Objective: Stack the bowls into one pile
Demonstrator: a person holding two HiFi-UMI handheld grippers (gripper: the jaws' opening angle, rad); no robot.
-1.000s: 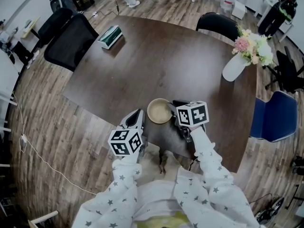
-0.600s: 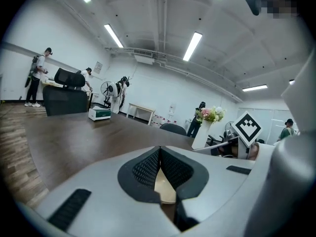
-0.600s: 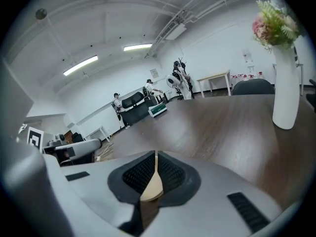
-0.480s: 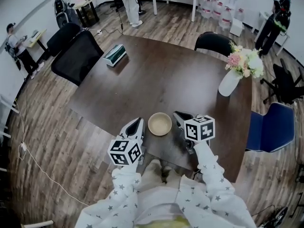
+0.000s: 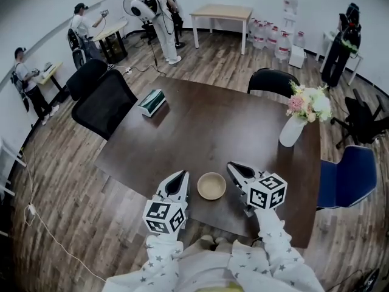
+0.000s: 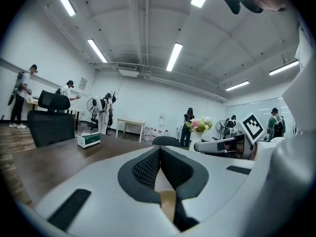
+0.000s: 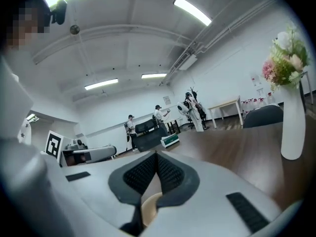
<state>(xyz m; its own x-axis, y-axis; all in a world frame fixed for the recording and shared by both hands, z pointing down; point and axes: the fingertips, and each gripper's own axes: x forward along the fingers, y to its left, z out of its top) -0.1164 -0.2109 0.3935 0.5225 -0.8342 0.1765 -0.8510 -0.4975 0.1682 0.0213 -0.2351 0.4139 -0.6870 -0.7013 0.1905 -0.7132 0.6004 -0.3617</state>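
1. Near the front edge of the dark brown table [image 5: 206, 126], between the two grippers, sits a bowl [image 5: 211, 185].
2. It is round and shallow, pale tan like light wood, with its mouth facing up.
3. From above only one rim shows, so whether other bowls are nested inside it cannot be told.
4. On the bowl's left is the left gripper [image 5: 180, 176], just beside the bowl and apart from it. Its jaws are pressed together at the tips with nothing between the pads.
5. On the bowl's right is the right gripper [image 5: 233, 166], also just beside the bowl and not touching it. Its jaws have just been closing and now meet, empty.
6. Both grippers point away from the person across the table. Their marker cubes lie at the near end, by the star-patterned sleeves [image 5: 273, 248].
7. Farther off, a white vase [image 5: 292, 131] of flowers stands near the table's right edge.
8. A green-and-white box [image 5: 152, 102] lies near the far left corner, well apart from the bowl.
9. A blue chair [image 5: 343, 175] stands beside the table on the right.
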